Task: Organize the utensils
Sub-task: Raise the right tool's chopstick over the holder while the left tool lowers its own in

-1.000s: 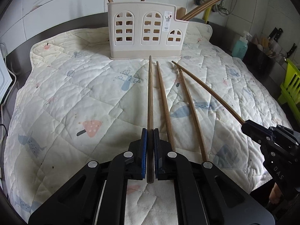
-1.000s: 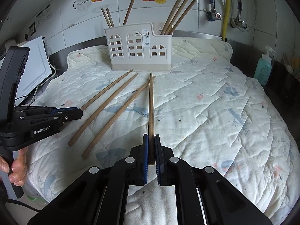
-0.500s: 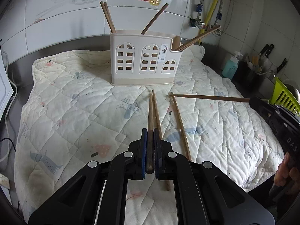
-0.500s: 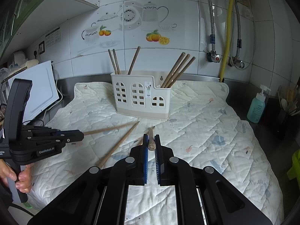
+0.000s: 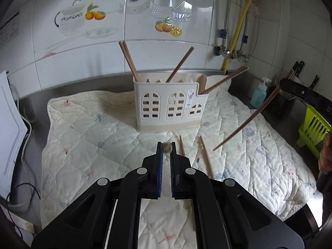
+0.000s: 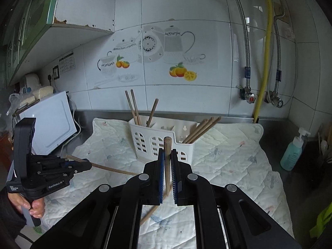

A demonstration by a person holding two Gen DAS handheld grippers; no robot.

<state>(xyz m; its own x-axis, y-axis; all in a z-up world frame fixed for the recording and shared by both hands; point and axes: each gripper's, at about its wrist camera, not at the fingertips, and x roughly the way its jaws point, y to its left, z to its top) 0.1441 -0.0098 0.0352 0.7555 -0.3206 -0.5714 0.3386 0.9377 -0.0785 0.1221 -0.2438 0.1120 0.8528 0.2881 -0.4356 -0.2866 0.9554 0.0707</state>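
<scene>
A cream utensil holder (image 5: 170,105) stands on the quilt with several wooden chopsticks leaning in it. My left gripper (image 5: 166,148) is shut on a chopstick (image 5: 166,147), lifted off the quilt and seen end-on. My right gripper (image 6: 167,154) is shut on another chopstick (image 6: 167,145), raised in front of the holder (image 6: 141,143). The right wrist view shows the left gripper (image 6: 86,164) at lower left with its chopstick (image 6: 112,169) sticking out. In the left wrist view the right gripper (image 5: 283,84) holds its chopstick (image 5: 249,118) slanting down. Two chopsticks (image 5: 206,157) lie on the quilt.
The quilt (image 5: 93,128) covers a steel counter against a tiled wall. A white appliance (image 6: 51,120) stands at the left, a blue soap bottle (image 6: 292,153) and a green rack (image 5: 313,130) at the right. Pipes and valves (image 6: 257,95) run down the wall.
Both grippers have risen, each lifting its chopstick off the quilt. Both views now tilt up toward the wall, and the two other chopsticks stay lying on the quilt.
</scene>
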